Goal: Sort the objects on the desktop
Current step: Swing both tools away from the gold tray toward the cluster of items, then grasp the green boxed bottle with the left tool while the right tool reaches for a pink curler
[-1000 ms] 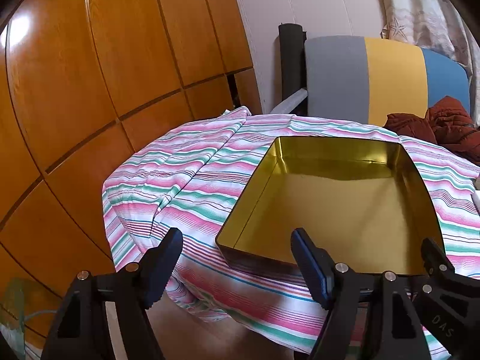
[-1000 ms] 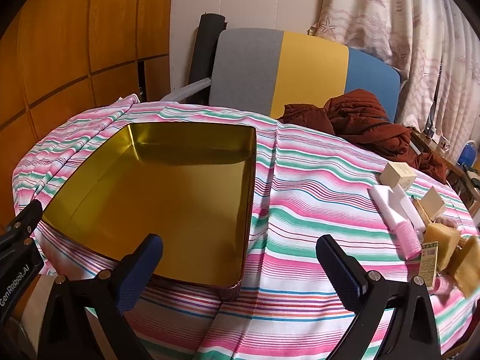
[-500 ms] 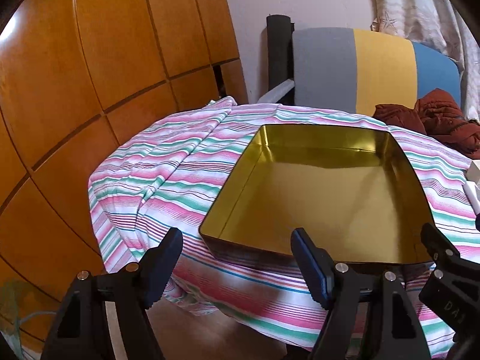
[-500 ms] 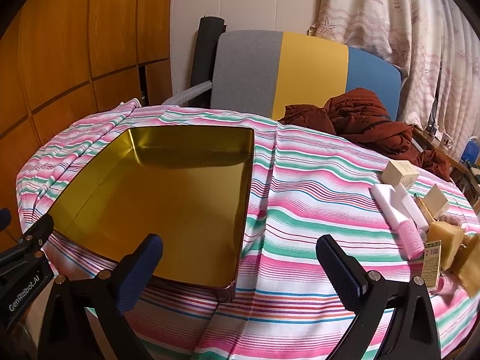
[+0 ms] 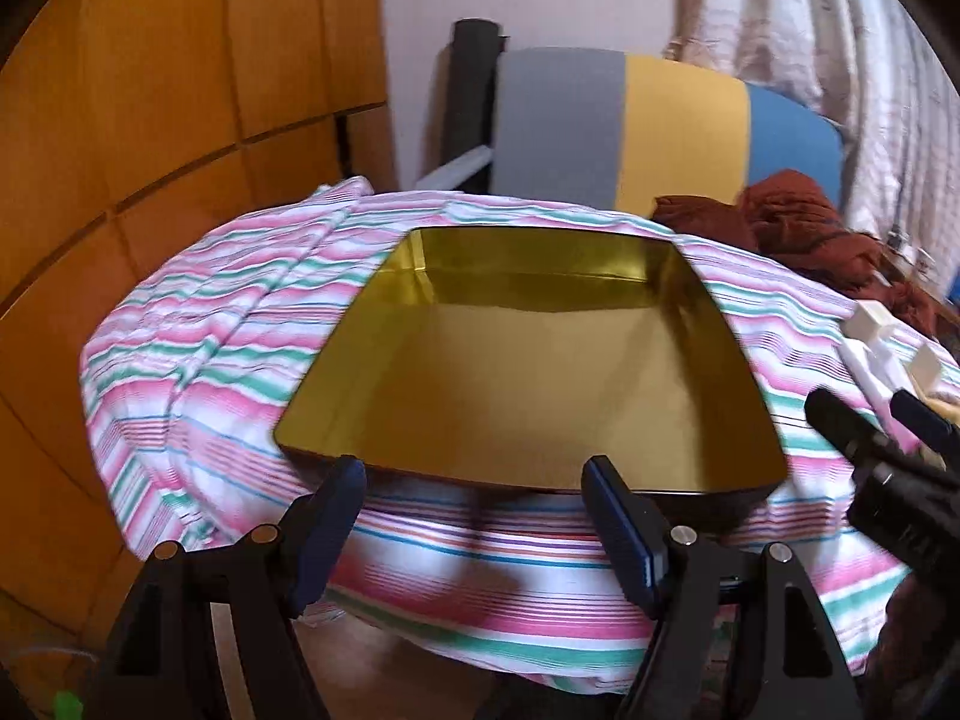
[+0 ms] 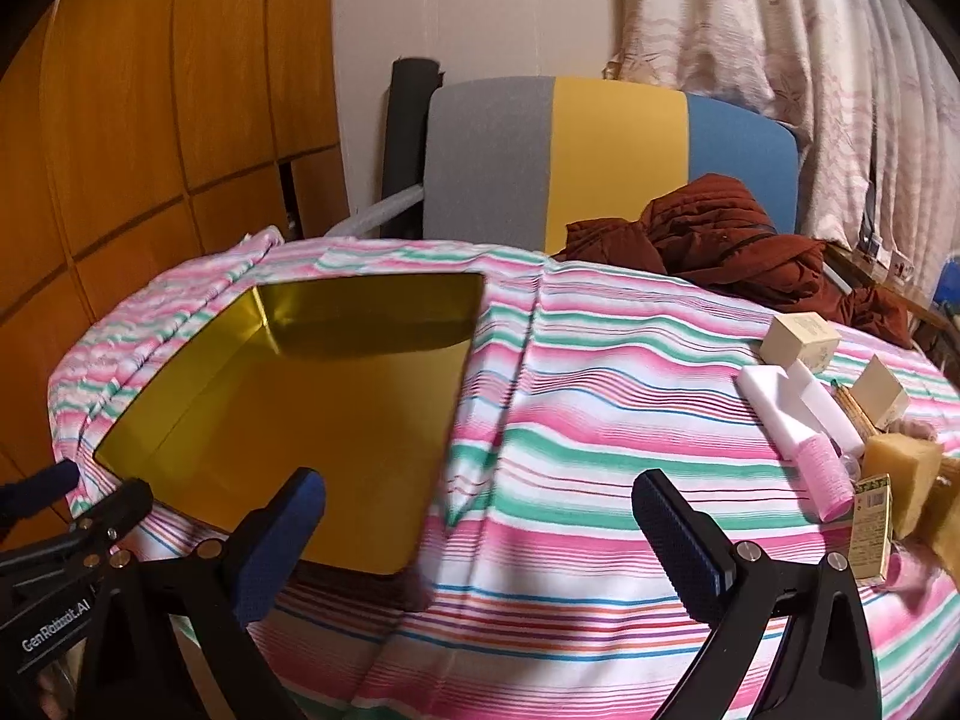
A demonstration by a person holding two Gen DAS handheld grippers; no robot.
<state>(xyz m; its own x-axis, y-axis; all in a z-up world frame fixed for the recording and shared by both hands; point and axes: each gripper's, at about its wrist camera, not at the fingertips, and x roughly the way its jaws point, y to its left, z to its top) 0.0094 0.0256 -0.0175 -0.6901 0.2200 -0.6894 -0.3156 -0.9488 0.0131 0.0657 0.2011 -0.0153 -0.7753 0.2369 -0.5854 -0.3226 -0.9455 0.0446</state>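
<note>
An empty gold tin sits on the striped tablecloth, straight ahead of my left gripper. That gripper is open, holds nothing, and hovers just short of the tin's near rim. My right gripper is also open and empty, over the cloth beside the gold tin. Loose objects lie at the table's right: a cream box, white blocks, a pink roll, a smaller cream box, a yellow sponge and a green-labelled packet.
A chair with a grey, yellow and blue back stands behind the table, and a maroon cloth is heaped at the back right. Wooden panels fill the left and a curtain hangs at the right.
Both views have swung to the right. The tin now sits centred before the left gripper and further left in the right view. Both grippers stay open.
</note>
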